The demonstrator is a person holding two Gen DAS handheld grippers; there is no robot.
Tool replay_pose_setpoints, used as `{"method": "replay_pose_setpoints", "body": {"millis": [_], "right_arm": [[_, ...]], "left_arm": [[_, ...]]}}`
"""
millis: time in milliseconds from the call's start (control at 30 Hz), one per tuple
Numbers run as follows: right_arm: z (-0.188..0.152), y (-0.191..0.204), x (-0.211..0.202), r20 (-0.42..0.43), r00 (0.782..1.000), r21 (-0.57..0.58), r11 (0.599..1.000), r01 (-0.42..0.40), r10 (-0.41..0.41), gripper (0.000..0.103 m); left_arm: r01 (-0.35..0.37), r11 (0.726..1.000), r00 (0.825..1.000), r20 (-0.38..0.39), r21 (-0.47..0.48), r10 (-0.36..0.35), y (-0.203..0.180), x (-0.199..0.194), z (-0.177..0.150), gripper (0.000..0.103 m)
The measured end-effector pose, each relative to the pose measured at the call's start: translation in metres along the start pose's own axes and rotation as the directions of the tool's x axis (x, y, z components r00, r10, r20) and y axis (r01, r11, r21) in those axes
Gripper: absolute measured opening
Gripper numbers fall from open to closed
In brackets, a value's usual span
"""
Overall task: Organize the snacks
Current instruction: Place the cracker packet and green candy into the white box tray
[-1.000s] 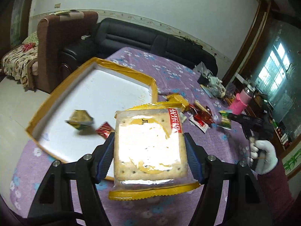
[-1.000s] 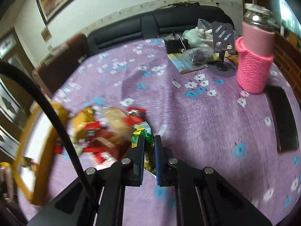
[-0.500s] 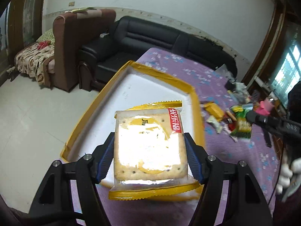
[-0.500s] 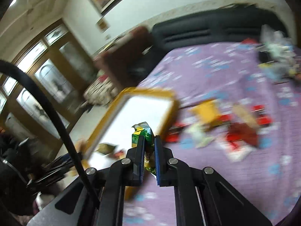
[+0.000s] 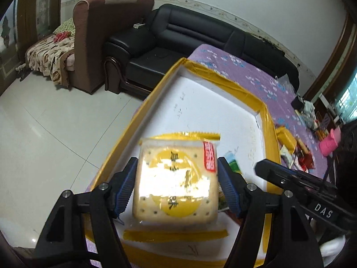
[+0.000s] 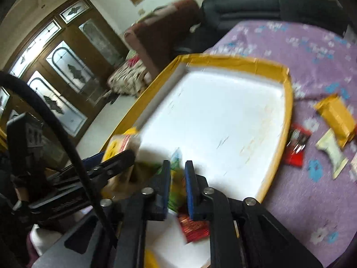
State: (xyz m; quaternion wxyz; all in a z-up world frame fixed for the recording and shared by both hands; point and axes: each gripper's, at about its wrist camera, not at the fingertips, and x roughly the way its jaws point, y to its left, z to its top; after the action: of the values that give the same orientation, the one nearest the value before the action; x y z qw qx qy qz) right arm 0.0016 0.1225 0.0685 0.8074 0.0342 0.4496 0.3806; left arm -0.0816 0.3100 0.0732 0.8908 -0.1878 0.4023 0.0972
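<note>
My left gripper [image 5: 177, 189] is shut on a square cracker packet [image 5: 176, 178] with yellow edges and a red label, held over the near part of the white tray with yellow rim [image 5: 223, 84]. My right gripper [image 6: 177, 172] is shut on a green snack packet [image 6: 176, 174], held over the same tray [image 6: 287, 102] near its front. The green packet peeks out right of the cracker in the left wrist view [image 5: 233, 164]. A red packet [image 6: 193, 225] lies in the tray under the right gripper. The left gripper and cracker packet [image 6: 121, 145] show at left in the right wrist view.
Loose snacks lie on the purple flowered tablecloth [image 6: 312, 51] right of the tray: a yellow packet [image 6: 337, 116], a red packet [image 6: 296, 143], a pale packet [image 6: 332, 154]. A pink bottle [image 5: 330, 143] stands at the far right. A black sofa [image 5: 178, 35] and a brown armchair [image 5: 98, 33] stand beyond the table.
Both grippers have moved left over the tray with their packets. The right gripper now sits close beside the left one at the tray's near end.
</note>
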Motion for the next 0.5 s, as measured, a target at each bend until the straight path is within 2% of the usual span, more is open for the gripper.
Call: {"method": "replay_pose_setpoints", "body": {"millis": [67,167,267,333,400,500], "right_arm": [[-0.001,-0.001,-0.014,0.036,0.999,-0.016,0.999,0.04,-0.04,0.017],[-0.006,0.001,-0.039,0.096,0.992,-0.038,0.996,0.084,-0.08,0.017],[-0.018,0.001,-0.067,0.177,0.978,-0.044,0.992,0.12,-0.111,0.031],[-0.029,-0.001,-0.083,0.23,0.964,-0.038,0.989,0.145,-0.132,0.049],[-0.041,-0.005,-0.095,0.263,0.947,-0.043,0.979,0.201,-0.183,0.056],[-0.052,-0.013,-0.105,0.277,0.929,-0.042,0.963,0.267,-0.245,0.057]], "left_arm": [[0.001,1.0,1.0,0.015,0.01,-0.001,-0.004,-0.005,0.003,0.071],[-0.011,0.999,0.997,0.078,0.048,0.007,-0.016,-0.027,-0.001,0.071],[-0.038,0.996,0.991,0.13,0.081,0.028,-0.031,-0.047,-0.011,0.073],[-0.061,0.993,0.987,0.155,0.102,0.045,-0.039,-0.058,-0.018,0.076],[-0.099,0.986,0.979,0.191,0.136,0.072,-0.051,-0.074,-0.028,0.08],[-0.144,0.974,0.968,0.229,0.176,0.102,-0.067,-0.092,-0.039,0.086]]}}
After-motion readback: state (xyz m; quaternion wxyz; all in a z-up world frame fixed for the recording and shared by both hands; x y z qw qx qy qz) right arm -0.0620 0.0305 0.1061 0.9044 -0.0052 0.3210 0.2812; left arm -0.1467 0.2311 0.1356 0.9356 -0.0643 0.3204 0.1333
